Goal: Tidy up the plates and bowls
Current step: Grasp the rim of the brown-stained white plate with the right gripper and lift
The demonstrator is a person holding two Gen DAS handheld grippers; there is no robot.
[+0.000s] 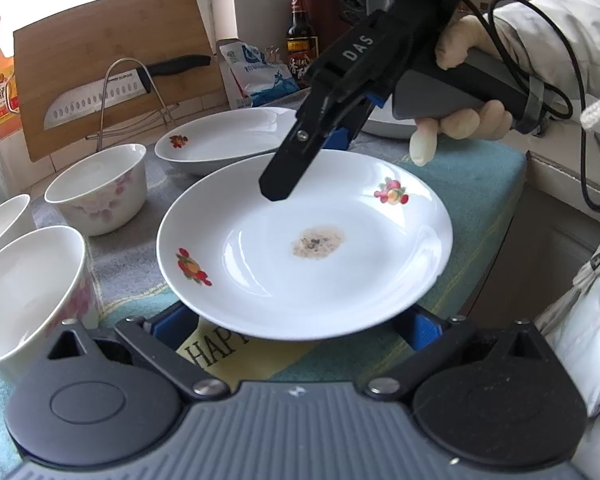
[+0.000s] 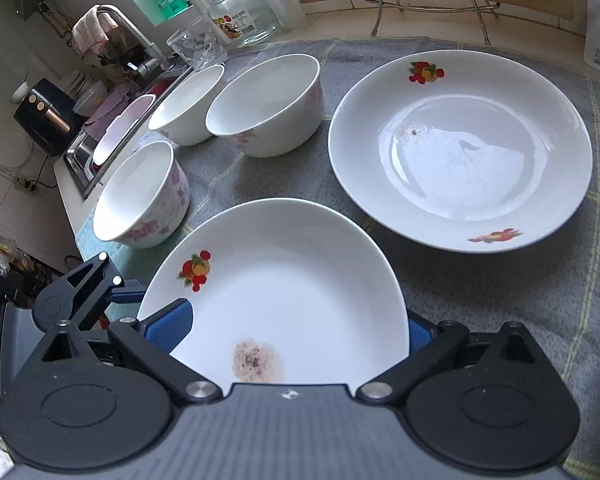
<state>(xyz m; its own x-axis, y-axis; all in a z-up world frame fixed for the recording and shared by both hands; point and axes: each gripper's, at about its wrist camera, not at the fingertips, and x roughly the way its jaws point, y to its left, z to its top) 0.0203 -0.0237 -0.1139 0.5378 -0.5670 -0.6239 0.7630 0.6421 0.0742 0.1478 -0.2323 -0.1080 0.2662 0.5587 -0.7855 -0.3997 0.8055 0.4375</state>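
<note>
The stained plate [image 1: 304, 240] sits at the tabletop's near edge, between the wide-spread left claw [image 1: 296, 330] and under the right claw [image 1: 300, 160], its spread unclear, bowls [image 2: 140, 196] crowding left.

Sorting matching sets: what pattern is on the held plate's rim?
Red-and-orange fruit motifs on the white plate; clearest in the left wrist view.

Black fingers [image 1: 284, 176], blue pads [image 1: 340, 138], white sleeve [image 1: 560, 28].

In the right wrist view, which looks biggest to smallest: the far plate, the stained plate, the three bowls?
1. Far plate.
2. Stained plate, partly hidden and nearer, so unsure.
3. The bowls look alike.
</note>
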